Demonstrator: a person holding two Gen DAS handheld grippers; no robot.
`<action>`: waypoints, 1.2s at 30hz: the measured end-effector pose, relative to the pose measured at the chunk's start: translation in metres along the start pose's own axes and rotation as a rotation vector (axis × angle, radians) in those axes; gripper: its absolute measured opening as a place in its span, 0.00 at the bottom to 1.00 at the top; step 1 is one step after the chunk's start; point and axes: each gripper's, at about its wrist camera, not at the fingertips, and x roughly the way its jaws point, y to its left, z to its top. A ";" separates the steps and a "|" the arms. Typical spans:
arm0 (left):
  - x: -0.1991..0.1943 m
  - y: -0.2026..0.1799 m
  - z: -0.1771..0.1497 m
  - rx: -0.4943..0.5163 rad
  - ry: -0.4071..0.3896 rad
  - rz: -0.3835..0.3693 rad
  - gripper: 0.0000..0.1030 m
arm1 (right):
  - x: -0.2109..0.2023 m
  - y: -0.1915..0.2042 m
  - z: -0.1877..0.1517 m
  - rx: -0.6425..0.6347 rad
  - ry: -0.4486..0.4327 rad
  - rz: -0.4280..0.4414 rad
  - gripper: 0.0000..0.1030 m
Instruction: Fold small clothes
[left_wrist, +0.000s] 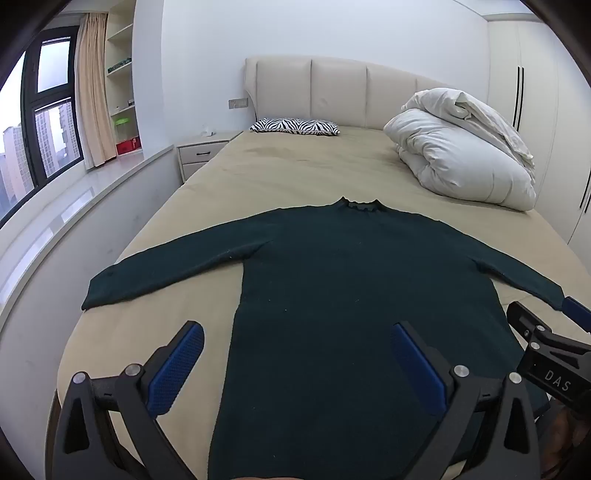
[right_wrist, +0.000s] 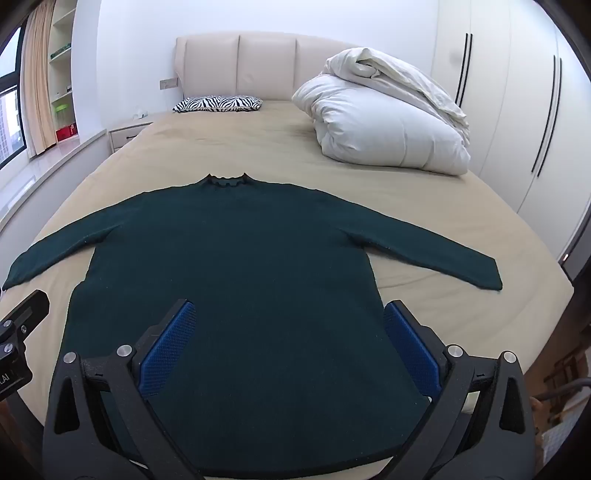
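Observation:
A dark green long-sleeved sweater lies flat on the beige bed, collar away from me and both sleeves spread out to the sides. It also shows in the right wrist view. My left gripper is open and empty above the sweater's lower left part. My right gripper is open and empty above its lower right part. The right gripper's body shows at the right edge of the left wrist view, near the right cuff.
A rolled white duvet lies at the bed's far right. A zebra pillow lies by the headboard. A bedside table and window ledge are left, wardrobe doors right.

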 end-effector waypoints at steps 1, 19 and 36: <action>0.000 -0.001 0.000 0.001 -0.002 -0.002 1.00 | 0.000 0.000 0.000 0.000 0.002 0.000 1.00; -0.001 0.001 -0.001 -0.008 -0.003 0.007 1.00 | 0.004 0.003 -0.006 0.005 0.009 0.008 1.00; -0.003 -0.002 0.002 -0.007 -0.007 0.007 1.00 | 0.010 0.002 -0.004 0.011 0.026 0.020 1.00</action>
